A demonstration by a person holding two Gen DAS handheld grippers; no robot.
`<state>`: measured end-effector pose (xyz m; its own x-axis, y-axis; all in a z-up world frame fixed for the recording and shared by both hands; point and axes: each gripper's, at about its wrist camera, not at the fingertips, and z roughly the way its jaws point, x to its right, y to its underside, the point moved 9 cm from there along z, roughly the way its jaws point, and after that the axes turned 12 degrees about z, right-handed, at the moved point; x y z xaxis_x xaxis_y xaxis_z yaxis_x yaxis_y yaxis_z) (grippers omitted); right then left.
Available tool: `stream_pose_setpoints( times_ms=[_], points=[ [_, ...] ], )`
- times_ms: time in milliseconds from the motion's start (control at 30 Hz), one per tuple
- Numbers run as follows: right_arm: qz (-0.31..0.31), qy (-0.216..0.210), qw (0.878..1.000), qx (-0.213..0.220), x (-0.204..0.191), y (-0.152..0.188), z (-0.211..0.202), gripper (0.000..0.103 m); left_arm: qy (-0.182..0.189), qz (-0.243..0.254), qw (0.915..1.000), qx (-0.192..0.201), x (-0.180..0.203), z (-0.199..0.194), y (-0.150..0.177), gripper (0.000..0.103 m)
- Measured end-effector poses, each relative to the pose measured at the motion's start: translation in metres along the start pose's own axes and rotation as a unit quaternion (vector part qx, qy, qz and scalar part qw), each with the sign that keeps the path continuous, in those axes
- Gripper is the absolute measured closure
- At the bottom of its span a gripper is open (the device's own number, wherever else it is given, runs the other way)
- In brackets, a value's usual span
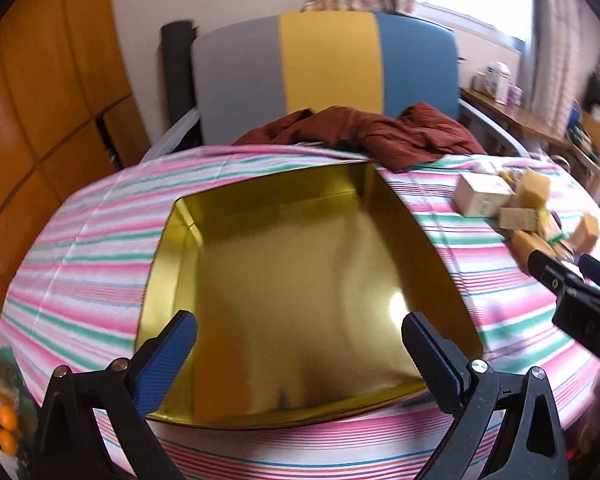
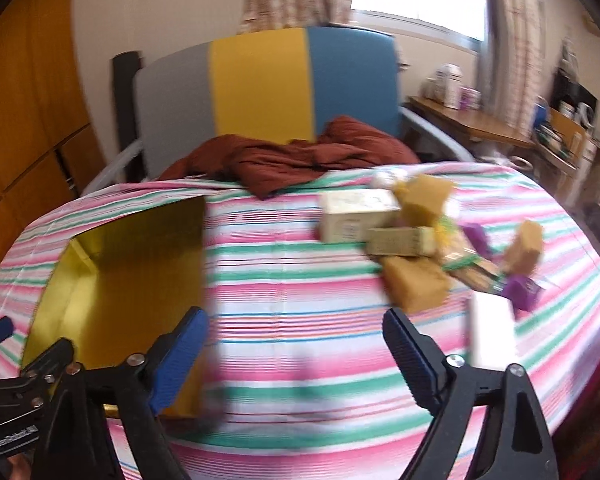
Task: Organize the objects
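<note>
An empty gold box (image 1: 300,292) lies open on the striped tablecloth (image 1: 80,248); it also shows at the left of the right wrist view (image 2: 132,264). A pile of small boxes and tan blocks (image 2: 412,236) lies on the right side of the table, seen too in the left wrist view (image 1: 512,212). My left gripper (image 1: 300,344) is open and empty over the box's near side. My right gripper (image 2: 296,336) is open and empty above the cloth, between the gold box and the pile. A white box (image 2: 492,328) lies just right of its right finger.
A dark red cloth (image 1: 364,132) is bunched at the table's far edge. A grey, yellow and blue chair (image 1: 324,64) stands behind it. A cluttered wooden desk (image 2: 480,124) is at the right. Oranges (image 1: 6,428) lie low at the left.
</note>
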<state>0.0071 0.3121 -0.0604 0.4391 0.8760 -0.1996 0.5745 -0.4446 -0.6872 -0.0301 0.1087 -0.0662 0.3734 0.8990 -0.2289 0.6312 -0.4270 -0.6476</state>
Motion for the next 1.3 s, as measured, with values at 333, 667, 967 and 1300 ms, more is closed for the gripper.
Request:
stream_pose_setpoints(
  times_ms=[333, 667, 967, 1300],
  points=[
    [0.097, 0.134, 0.986, -0.001, 0.166, -0.005, 0.016, 0.014, 0.091, 0.079, 0.9925, 0.018, 0.096, -0.015, -0.022, 0.000],
    [0.137, 0.107, 0.984, -0.044, 0.220, 0.012, 0.059, 0.026, 0.175, 0.098, 0.9797, 0.001, 0.174, -0.005, -0.035, 0.000],
    [0.107, 0.077, 0.990, -0.039, 0.213, 0.013, 0.067, 0.041, 0.201, 0.094, 0.9742, -0.037, 0.224, 0.032, -0.045, 0.000],
    [0.173, 0.020, 0.985, -0.011, 0.231, 0.011, 0.059, 0.060, 0.242, 0.015, 0.9669, -0.079, 0.250, 0.076, -0.065, 0.000]
  ],
)
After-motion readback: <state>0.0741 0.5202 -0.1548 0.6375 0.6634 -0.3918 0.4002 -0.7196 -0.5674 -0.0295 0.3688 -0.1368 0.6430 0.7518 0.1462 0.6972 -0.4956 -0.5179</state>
